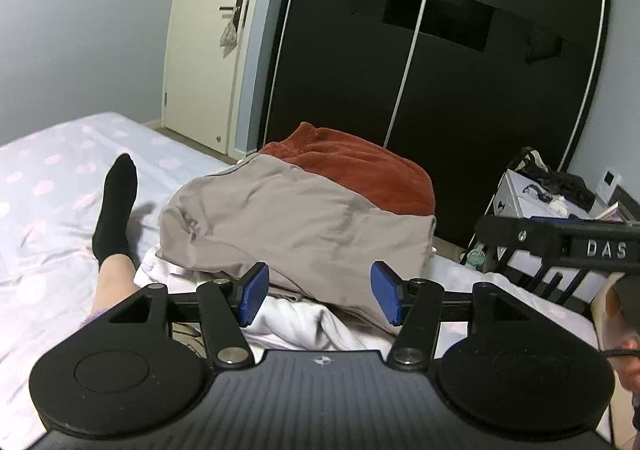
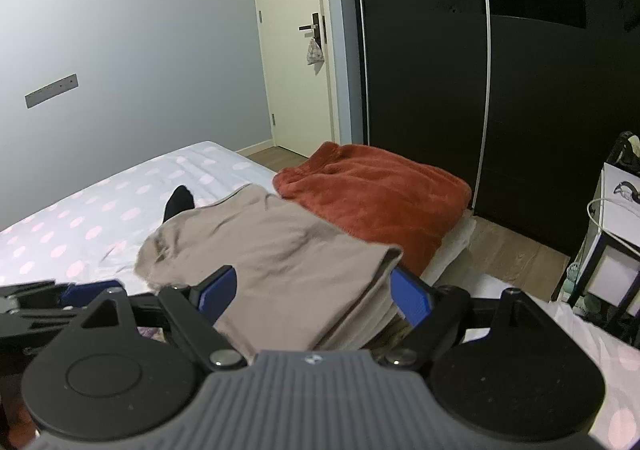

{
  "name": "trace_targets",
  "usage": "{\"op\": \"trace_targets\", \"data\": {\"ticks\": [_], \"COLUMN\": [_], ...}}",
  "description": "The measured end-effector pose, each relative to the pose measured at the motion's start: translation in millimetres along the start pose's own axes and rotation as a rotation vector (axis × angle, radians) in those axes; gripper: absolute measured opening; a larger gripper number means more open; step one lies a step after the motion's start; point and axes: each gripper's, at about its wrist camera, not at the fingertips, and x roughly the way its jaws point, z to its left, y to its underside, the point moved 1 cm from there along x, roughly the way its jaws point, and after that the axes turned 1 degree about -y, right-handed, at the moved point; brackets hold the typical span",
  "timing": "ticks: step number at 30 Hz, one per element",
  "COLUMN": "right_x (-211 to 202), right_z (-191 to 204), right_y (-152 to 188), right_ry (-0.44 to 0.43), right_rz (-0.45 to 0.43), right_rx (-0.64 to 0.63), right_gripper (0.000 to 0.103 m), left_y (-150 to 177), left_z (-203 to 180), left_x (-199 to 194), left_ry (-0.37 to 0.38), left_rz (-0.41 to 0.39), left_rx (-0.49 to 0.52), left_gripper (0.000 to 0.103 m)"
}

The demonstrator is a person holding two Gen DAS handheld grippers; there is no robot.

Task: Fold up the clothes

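Pale walls, a cream door (image 2: 294,50) and a black sliding wardrobe (image 1: 440,70) closed off the room behind a bed (image 1: 52,178) in a pink-dotted sheet. On it lay a folded beige garment (image 2: 280,258), stacked over white clothing (image 1: 304,324) and butting against a rust-red fleece (image 2: 376,194) at its far edge. Both the left tongs (image 1: 316,292) and the right tongs (image 2: 316,290) stood spread, blue pads clear of the cloth, nothing pinched. That suggested one fold was finished and let go; the next move probably called for reaching another piece. A person's leg in a black sock (image 1: 116,202) rested beside the pile. No basket or bin showed.
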Motion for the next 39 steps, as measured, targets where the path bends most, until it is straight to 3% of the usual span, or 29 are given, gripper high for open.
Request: {"op": "trace_targets", "data": {"ticks": [3, 4, 13, 24, 39], "right_x": [-8.5, -10.4, -22.3, -18.4, -19.7], "right_z": [2.1, 2.3, -2.5, -0.1, -12.0], "right_y": [12.0, 16.1, 51.5, 79.4, 77.8], "right_ry": [0.028, 0.041, 0.062, 0.040, 0.029], "right_rz": [-0.004, -0.005, 0.023, 0.028, 0.029], "right_rx": [0.018, 0.024, 0.051, -0.003, 0.021], "right_gripper": [0.088, 0.090, 0.095, 0.095, 0.096], "left_y": [4.2, 5.9, 30.9, 60.3, 58.0], "left_z": [-7.7, -10.0, -27.7, -45.7, -54.4], "left_x": [-10.5, -13.8, -21.9, -17.9, -12.9], "left_ry": [-0.025, -0.033, -0.104, -0.209, -0.201], "left_rz": [-0.031, -0.046, -0.108, -0.086, -0.010], "left_rx": [0.010, 0.009, 0.062, 0.101, 0.123], "left_gripper": [0.074, 0.075, 0.076, 0.077, 0.077]}}
